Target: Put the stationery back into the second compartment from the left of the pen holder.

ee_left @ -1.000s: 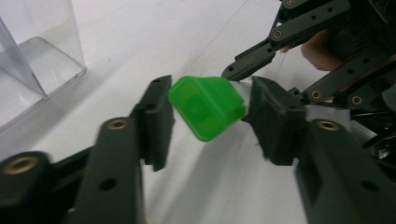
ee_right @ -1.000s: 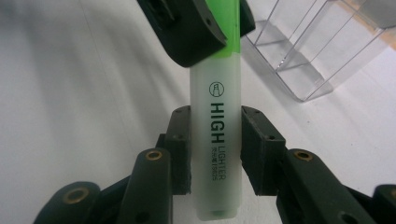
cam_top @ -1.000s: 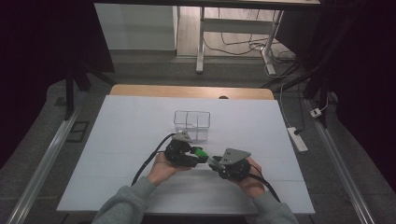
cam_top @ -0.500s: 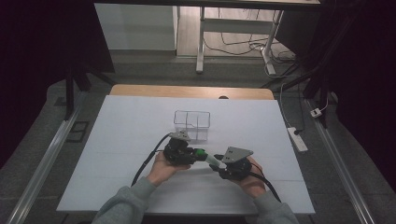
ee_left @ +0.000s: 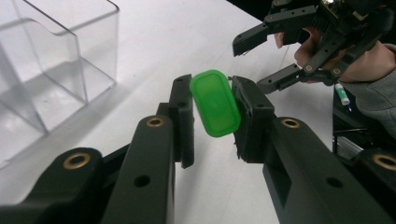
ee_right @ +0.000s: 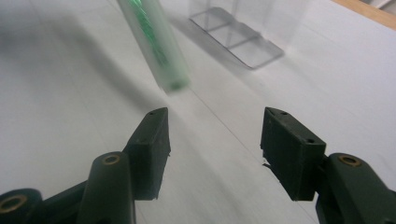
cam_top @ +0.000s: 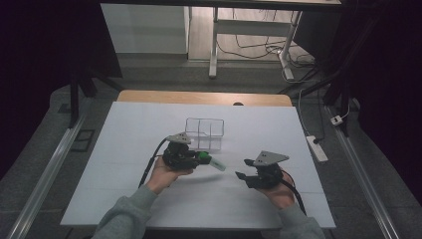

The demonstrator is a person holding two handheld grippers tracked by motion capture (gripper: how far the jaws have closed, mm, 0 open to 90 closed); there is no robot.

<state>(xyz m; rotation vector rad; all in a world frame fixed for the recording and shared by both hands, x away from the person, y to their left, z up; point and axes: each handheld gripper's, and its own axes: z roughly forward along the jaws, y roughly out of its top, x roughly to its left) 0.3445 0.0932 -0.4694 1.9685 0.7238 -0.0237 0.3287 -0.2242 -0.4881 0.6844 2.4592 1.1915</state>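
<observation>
Left gripper (ee_left: 212, 105) jaws clench the green-capped tube (ee_left: 215, 102); right gripper (ee_right: 212, 133) jaws, just opening, empty, apart from it

A white desk (cam_top: 149, 124) fills the centre; grey floor (cam_top: 45, 149) surrounds it, a power strip (cam_top: 317, 148) (white) lies right, darkness at both edges.

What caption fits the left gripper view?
Left gripper clamps a green-capped tube beside a clear box.

Grey sleeves (cam_top: 124, 214) on both arms; black grippers, left (ee_left: 212, 105) and right (ee_right: 215, 133), brass pivot pins, grey three-cornered plates (cam_top: 270, 158), black cables (cam_top: 152, 162) trailing.
</observation>
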